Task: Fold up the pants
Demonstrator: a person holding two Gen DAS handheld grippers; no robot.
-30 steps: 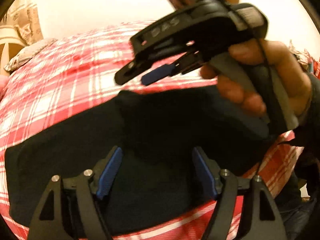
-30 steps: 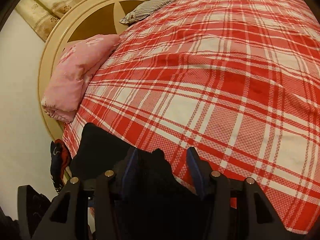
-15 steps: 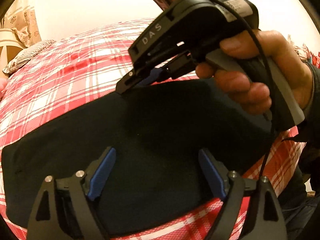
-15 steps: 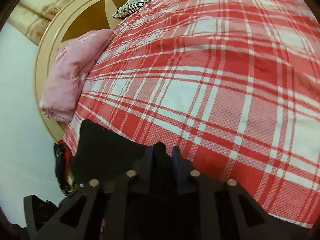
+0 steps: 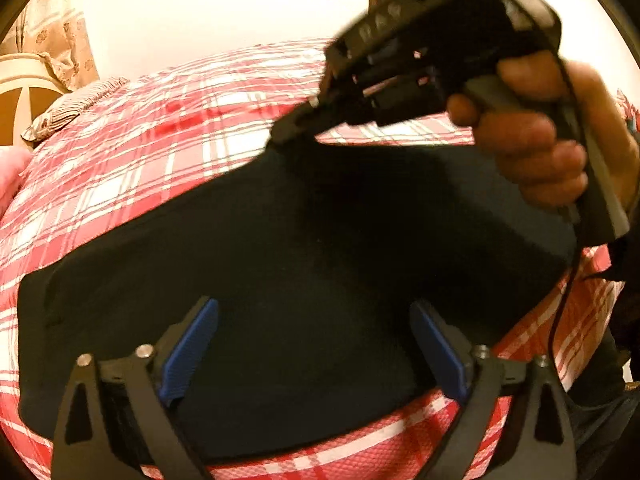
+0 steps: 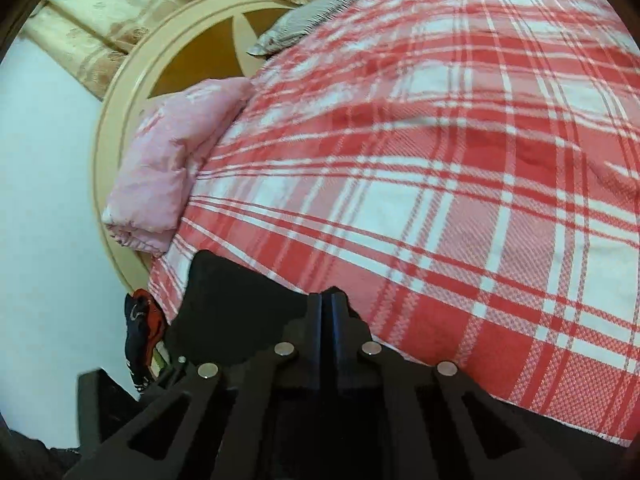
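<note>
The dark, soft fabric pants [image 5: 280, 264] are spread flat on the red-and-white plaid bedcover [image 5: 160, 132], their 12 o'clock edge pinched in the fully closed right gripper [image 5: 292, 136] (probably for folding over), while the empty left gripper [image 5: 316, 344] is opening wide above them.

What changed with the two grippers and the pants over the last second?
The right gripper closed from open onto the far edge of the pants. The left gripper is opening wider above the pants, with nothing clamped. The pants stay spread on the plaid bedcover.
</note>
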